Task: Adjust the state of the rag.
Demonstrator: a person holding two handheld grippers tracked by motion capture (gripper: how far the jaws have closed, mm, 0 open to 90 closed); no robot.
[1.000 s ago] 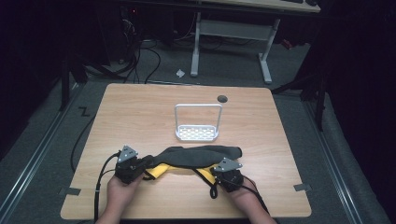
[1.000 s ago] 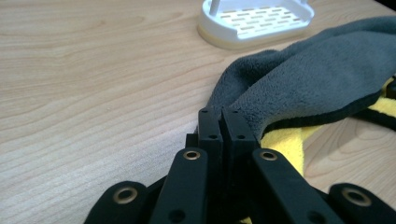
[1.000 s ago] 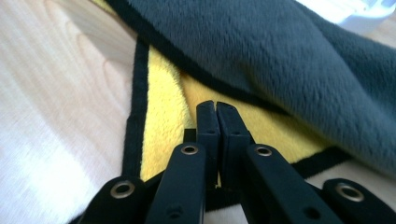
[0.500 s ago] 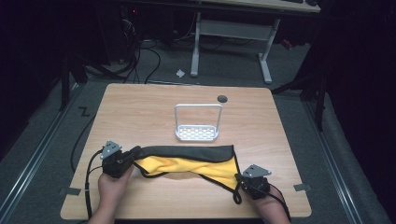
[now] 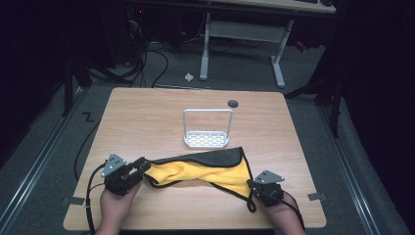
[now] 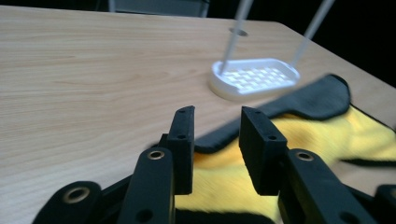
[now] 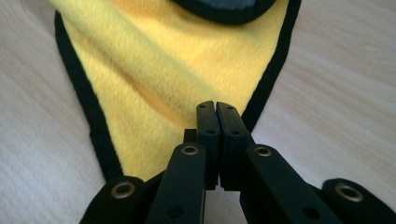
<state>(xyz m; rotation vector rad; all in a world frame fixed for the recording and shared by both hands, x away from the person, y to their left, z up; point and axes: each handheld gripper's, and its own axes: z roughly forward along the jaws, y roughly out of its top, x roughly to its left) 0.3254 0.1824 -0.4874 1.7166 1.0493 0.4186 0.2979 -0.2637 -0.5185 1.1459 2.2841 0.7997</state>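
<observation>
The wooden table (image 5: 147,117) carried all the items noted here, and the white wire-handled rack (image 5: 206,139) at its centre served as the reference point. The yellow cloth with black edging (image 5: 195,171) lay spread just on the person's side of the rack, its dark grey reverse folded over along the edge nearest the rack, close to the rack's base but not seen to touch it. The cloth stretched sideways from below-left of the rack to below-right of it, tapering to a corner at the right. The left gripper (image 5: 139,166) was positioned to the lower left of the rack at the cloth's left end; its jaws had just been opening and stood apart, with the cloth's left end lying beneath and beyond them, not pinched. In the left gripper view the pads (image 6: 184,140) stood clear of the cloth. The right gripper (image 5: 252,188) was positioned to the lower right of the rack, its jaws pressed together on the cloth's right corner. A small round hole (image 5: 233,103) lay in the tabletop just beyond the rack.
</observation>
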